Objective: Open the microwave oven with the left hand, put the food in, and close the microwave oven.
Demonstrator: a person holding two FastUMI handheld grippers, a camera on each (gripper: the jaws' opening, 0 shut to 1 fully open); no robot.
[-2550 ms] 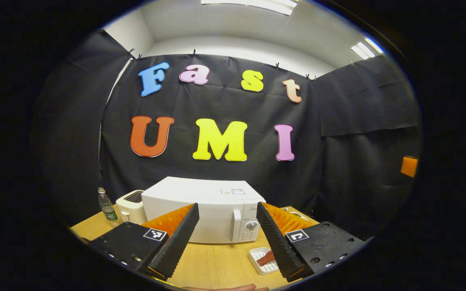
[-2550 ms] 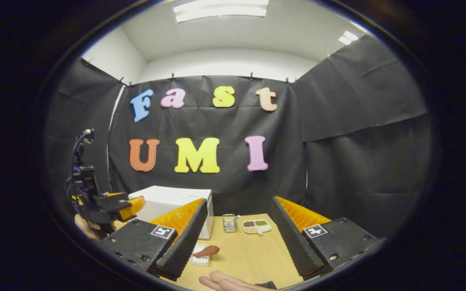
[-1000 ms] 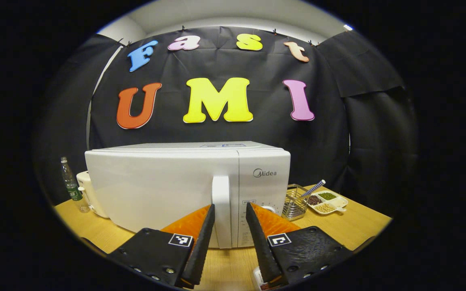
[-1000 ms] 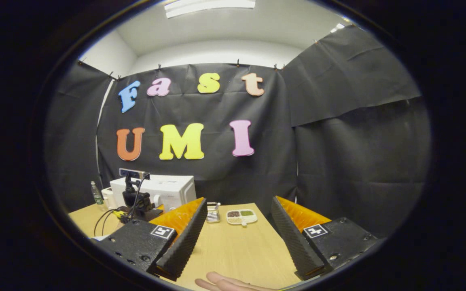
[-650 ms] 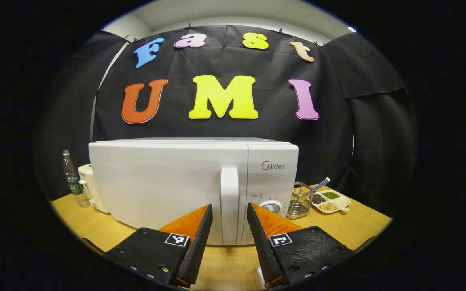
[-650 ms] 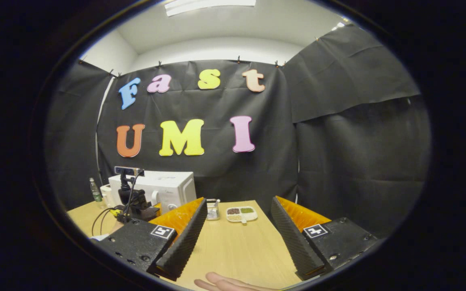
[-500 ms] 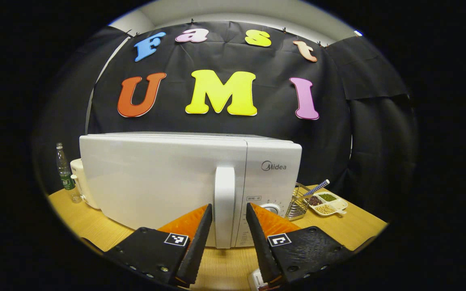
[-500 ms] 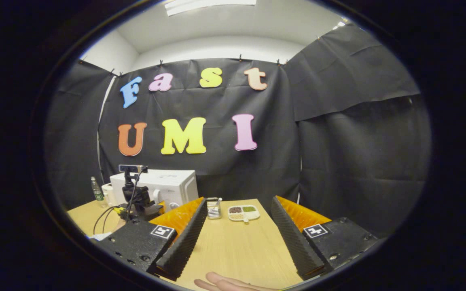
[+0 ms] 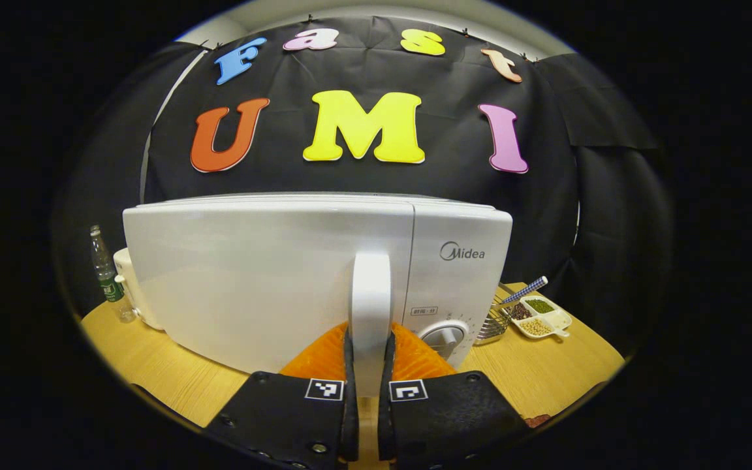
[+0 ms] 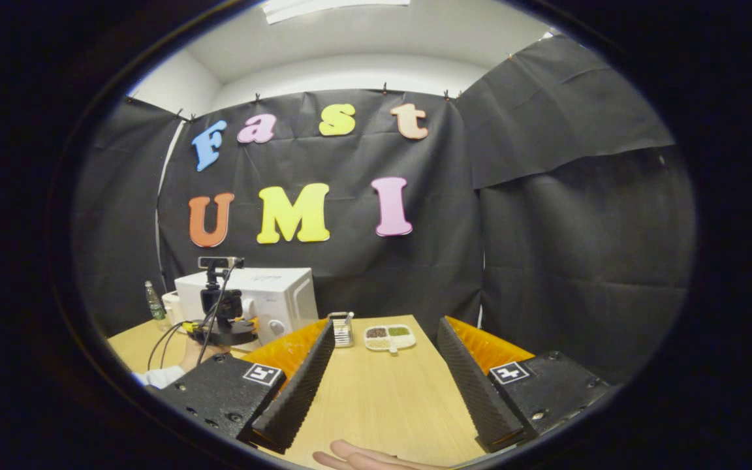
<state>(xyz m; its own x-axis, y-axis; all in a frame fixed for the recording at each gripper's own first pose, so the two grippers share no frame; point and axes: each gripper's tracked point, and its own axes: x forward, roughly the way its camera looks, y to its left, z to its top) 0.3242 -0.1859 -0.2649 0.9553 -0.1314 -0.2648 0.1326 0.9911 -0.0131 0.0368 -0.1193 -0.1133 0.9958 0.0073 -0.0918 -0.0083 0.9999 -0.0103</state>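
Note:
A white microwave (image 9: 265, 274) stands on the wooden table (image 9: 154, 372), its door closed. My left gripper (image 9: 369, 343) is shut on the lower part of the door's upright white handle (image 9: 371, 287), one finger pressed on each side. A red-brown sliver, maybe the food (image 9: 536, 421), shows at the lower right edge. In the right gripper view the microwave (image 10: 271, 294) sits far left, with the left gripper (image 10: 222, 323) and a hand (image 10: 196, 352) at its front. My right gripper (image 10: 382, 365) hangs open over the table (image 10: 382, 405), holding nothing.
Left of the microwave stand a plastic bottle (image 9: 105, 274) and a white toaster (image 9: 128, 287). To its right are a wire basket (image 9: 490, 323) and a divided dish of beans (image 9: 539, 316). Fingers of a hand (image 10: 363, 457) lie at the table's near edge.
My left gripper has moved in to the microwave and shut on the door handle. The right gripper has stayed open and barely shifted.

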